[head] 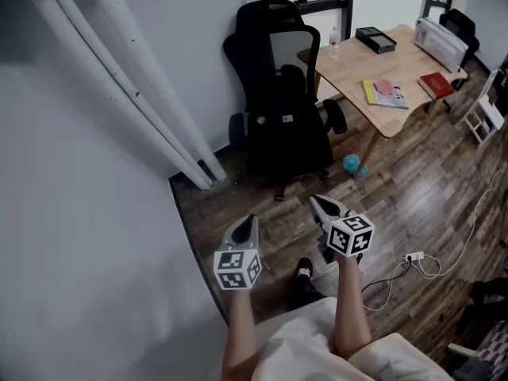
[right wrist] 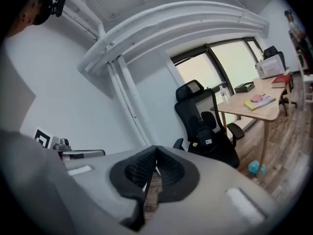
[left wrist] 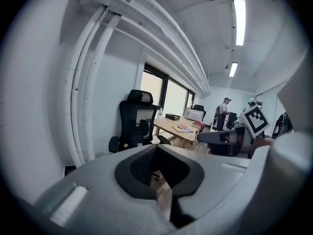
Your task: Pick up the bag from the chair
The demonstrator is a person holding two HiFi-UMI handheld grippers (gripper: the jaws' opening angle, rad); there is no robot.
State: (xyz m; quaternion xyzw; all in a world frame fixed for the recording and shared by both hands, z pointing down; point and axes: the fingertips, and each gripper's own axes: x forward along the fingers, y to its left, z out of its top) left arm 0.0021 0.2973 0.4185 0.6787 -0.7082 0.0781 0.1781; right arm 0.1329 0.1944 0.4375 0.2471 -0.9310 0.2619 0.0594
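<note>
The black bag (head: 279, 133) sits on the chair (head: 267, 16) seat beside the table (head: 349, 70), well ahead of the left gripper (head: 249, 221) and right gripper (head: 319, 203), both with jaws clenched together on nothing.

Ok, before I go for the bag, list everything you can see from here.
office chair: one, black, against the wall
bag: one, black, on the chair's seat
table: one, light wood, right of the chair
box: one, black, on the table
books: two, yellow and red, on the table
bottle: one, clear, table's far edge
ball: one, teal, on the floor by the table leg
pipes: several, white, down the wall
power strip: one, white, on the floor at right
left claw: shut, empty
right claw: shut, empty
</note>
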